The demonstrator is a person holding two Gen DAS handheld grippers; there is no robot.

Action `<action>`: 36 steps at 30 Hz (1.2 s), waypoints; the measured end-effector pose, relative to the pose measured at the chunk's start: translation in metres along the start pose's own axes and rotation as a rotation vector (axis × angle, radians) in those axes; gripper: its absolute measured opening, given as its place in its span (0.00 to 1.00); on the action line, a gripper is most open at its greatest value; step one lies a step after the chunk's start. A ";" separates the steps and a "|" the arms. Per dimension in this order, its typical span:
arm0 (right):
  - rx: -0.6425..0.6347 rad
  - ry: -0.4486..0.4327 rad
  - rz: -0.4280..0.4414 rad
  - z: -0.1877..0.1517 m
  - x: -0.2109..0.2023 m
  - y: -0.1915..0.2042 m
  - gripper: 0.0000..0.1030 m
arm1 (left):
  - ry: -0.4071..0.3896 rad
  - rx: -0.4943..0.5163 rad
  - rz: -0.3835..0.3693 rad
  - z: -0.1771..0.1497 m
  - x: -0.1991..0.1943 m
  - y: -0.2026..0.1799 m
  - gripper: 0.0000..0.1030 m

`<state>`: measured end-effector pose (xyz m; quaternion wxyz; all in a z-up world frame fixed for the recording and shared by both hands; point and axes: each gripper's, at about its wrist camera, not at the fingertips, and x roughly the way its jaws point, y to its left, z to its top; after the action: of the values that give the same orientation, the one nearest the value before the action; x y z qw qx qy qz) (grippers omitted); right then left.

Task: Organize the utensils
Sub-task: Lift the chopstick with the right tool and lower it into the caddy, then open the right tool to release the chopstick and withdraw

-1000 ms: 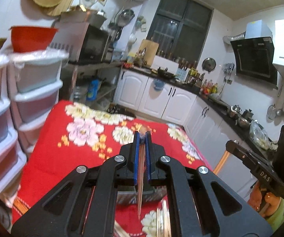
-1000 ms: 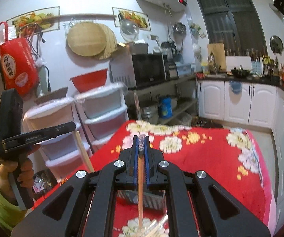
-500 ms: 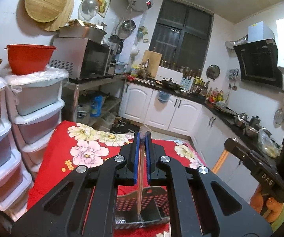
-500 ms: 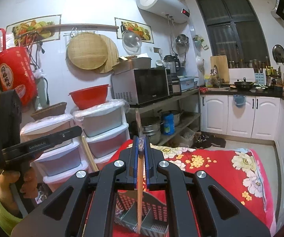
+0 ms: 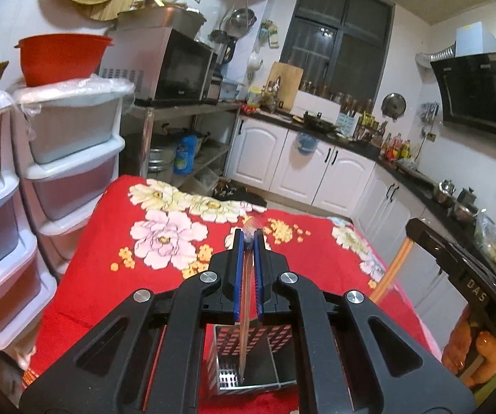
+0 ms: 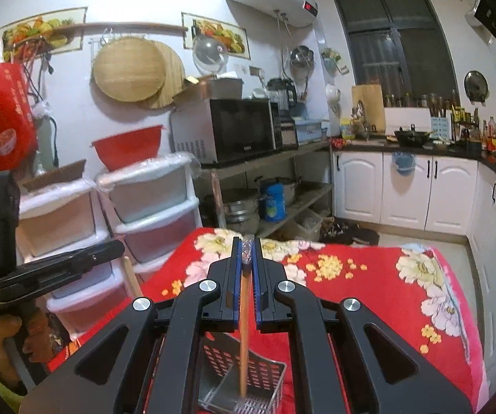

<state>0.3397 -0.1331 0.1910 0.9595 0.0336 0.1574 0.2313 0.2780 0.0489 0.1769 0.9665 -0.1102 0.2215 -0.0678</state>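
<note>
both tongs, left [image 5: 246, 241] and right [image 6: 246, 246], each pinching a chopstick [image 5: 246, 307] over the perforated holder [image 5: 248, 362]; lower plumb, release inside.

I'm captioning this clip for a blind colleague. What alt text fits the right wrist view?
The right gripper holds a wooden chopstick upright between shut jaws, its lower end inside a perforated metal utensil holder on a red floral tablecloth. At the left edge, the left gripper holds another chopstick; behind are stacked plastic drawers.
</note>
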 end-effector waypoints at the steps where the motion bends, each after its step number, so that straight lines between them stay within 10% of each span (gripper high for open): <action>1: 0.005 0.013 -0.006 -0.004 0.005 -0.002 0.05 | 0.004 -0.001 0.001 -0.003 0.002 0.001 0.01; 27: 0.033 0.144 -0.031 -0.046 0.040 -0.002 0.06 | 0.037 -0.043 -0.001 -0.036 0.012 0.017 0.01; 36: 0.049 0.156 -0.050 -0.050 0.030 -0.008 0.37 | 0.054 -0.033 0.011 -0.042 0.007 0.014 0.03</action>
<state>0.3525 -0.1271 0.1336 0.9487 0.0352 0.2379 0.2052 0.2673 0.0533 0.1336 0.9586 -0.1228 0.2493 -0.0618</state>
